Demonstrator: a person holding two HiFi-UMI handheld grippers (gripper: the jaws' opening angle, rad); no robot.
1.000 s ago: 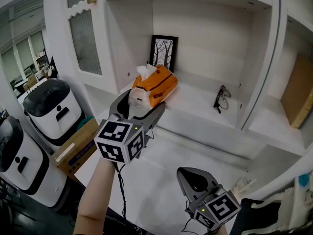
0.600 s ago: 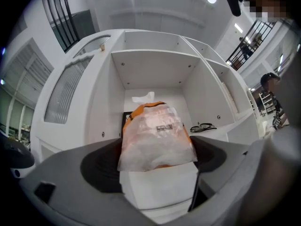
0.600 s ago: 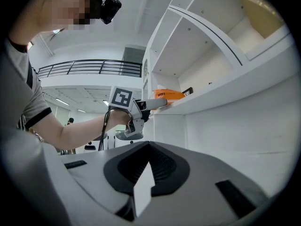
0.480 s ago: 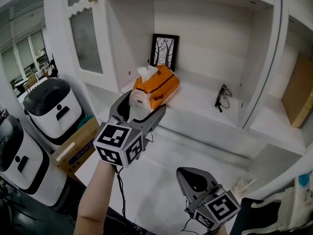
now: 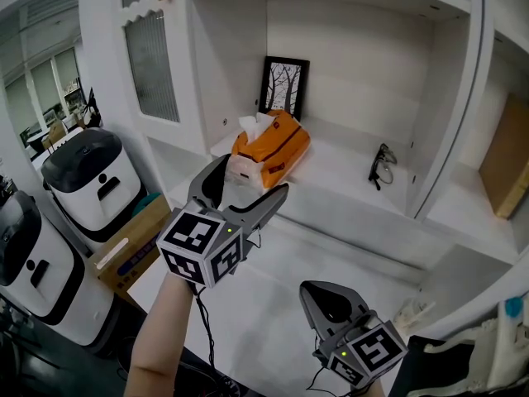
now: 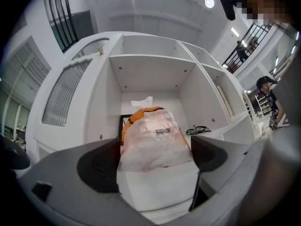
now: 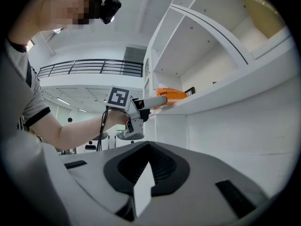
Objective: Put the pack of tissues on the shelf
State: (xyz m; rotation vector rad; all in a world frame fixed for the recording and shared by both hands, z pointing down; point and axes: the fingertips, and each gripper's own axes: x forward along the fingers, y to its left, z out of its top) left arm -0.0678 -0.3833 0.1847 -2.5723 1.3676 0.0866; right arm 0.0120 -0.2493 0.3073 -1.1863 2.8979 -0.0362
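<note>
Widely spread, left gripper (image 5: pixel 250 179) fingers flank the crinkly orange tissue pack (image 5: pixel 277 143) on white shelf (image 5: pixel 339 190); right gripper (image 5: pixel 314 294) fingers pressed together.

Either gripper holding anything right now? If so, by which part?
Nothing looks gripped. Left gripper: jaws apart around the clear-wrapped near end of the tissue pack, which rests on the shelf; contact unclear. Right gripper: jaws together, empty.

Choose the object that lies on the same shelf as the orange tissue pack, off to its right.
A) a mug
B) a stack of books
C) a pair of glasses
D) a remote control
C: a pair of glasses lies on the shelf to the right of the tissue pack, apart from it.
</note>
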